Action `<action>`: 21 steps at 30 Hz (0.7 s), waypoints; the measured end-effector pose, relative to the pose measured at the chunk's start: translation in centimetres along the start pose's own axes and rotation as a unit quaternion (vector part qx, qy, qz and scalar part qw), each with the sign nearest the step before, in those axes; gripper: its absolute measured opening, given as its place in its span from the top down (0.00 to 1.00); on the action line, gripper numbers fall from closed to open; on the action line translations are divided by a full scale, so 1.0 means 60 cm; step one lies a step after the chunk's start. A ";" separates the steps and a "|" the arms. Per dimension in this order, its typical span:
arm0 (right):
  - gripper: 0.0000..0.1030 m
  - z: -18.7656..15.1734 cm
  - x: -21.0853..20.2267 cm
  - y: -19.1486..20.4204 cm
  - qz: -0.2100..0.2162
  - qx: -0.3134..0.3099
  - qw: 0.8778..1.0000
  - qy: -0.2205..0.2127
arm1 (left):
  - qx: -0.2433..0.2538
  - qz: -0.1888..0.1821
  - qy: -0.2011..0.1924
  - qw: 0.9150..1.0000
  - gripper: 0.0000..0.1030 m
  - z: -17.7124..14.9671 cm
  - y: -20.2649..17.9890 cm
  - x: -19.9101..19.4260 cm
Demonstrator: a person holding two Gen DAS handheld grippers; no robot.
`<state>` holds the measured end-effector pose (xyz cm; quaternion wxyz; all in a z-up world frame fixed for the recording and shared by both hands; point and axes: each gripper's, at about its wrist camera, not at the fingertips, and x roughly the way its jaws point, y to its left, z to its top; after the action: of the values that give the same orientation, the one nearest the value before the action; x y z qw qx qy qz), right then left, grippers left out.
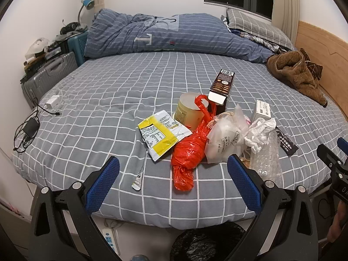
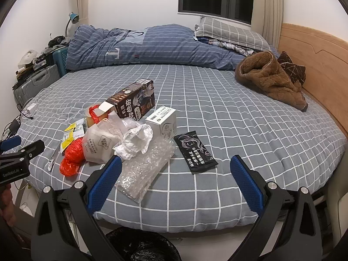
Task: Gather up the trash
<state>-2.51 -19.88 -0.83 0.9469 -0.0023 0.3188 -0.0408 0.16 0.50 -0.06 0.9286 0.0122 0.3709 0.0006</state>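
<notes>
Trash heaped on the bed — red bag [image 1: 188, 150] centre; yellow wrapper [image 1: 162, 134] at 9 o'clock; bubble wrap [image 2: 143, 169], black sachet [image 2: 195, 154] at 3; brown carton [image 1: 221, 87] at 12.

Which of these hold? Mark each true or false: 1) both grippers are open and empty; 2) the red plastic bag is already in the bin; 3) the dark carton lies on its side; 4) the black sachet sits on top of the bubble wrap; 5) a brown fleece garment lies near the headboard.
1) True: the left gripper and right gripper are open, holding nothing.
2) False: the red plastic bag lies on the bed; the black-lined bin is below the edge.
3) True: dark carton.
4) False: the black sachet lies beside the bubble wrap, on the sheet.
5) True: brown fleece garment.
</notes>
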 end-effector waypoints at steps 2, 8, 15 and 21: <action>0.07 0.000 0.000 0.000 0.001 0.000 1.000 0.001 | 0.000 0.000 -0.001 1.000 0.06 0.000 0.000 0.000; 0.07 0.002 -0.003 -0.002 0.001 0.004 1.000 -0.001 | 0.000 0.000 -0.003 1.000 0.06 0.001 -0.002 -0.002; 0.07 0.002 -0.004 -0.002 0.001 0.003 1.000 -0.002 | 0.000 0.000 -0.002 1.000 0.06 0.001 -0.001 -0.002; 0.07 0.002 -0.004 -0.002 0.001 0.003 1.000 -0.002 | -0.001 0.000 -0.001 1.000 0.06 0.000 0.000 -0.001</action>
<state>-2.62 -19.98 -0.61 0.9476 0.0009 0.3169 -0.0412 0.12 0.48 0.01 0.9289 0.0114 0.3702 0.0008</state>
